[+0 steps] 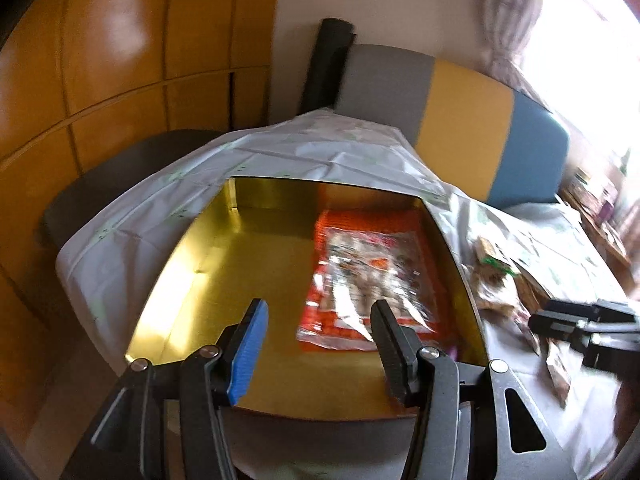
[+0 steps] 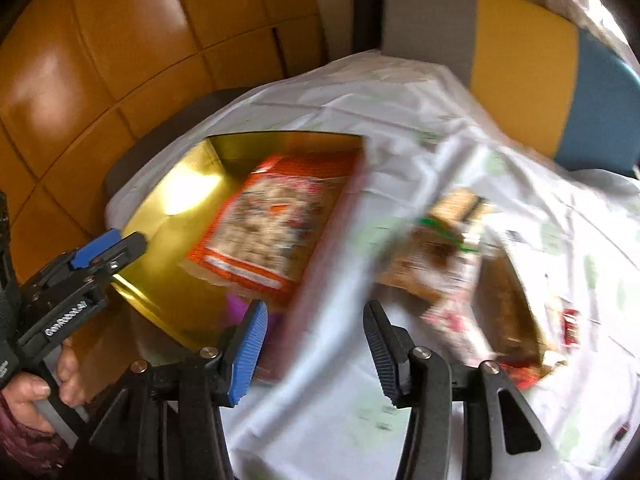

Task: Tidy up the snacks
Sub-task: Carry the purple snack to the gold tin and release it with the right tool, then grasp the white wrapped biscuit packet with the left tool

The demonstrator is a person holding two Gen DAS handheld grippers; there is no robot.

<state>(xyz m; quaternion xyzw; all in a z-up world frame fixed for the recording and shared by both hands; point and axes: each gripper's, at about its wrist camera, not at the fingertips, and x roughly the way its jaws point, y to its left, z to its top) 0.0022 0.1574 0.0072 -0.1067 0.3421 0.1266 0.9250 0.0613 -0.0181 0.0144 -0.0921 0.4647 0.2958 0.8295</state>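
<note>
Already one orange snack packet (image 1: 368, 276) lies flat at the right of the gold-lined box (image 1: 224, 264), leaving the left half bare, I'd guess for more. Both sets of tongs stand apart and clamp nothing: the left tongs (image 1: 318, 344) hang over the box's near edge at the bottom of their view, and the right tongs (image 2: 316, 348) hover over the white tabletop (image 2: 320, 412) beside it. Loose snacks (image 2: 452, 264), blurred, wait at centre right, probably next to go in.
</note>
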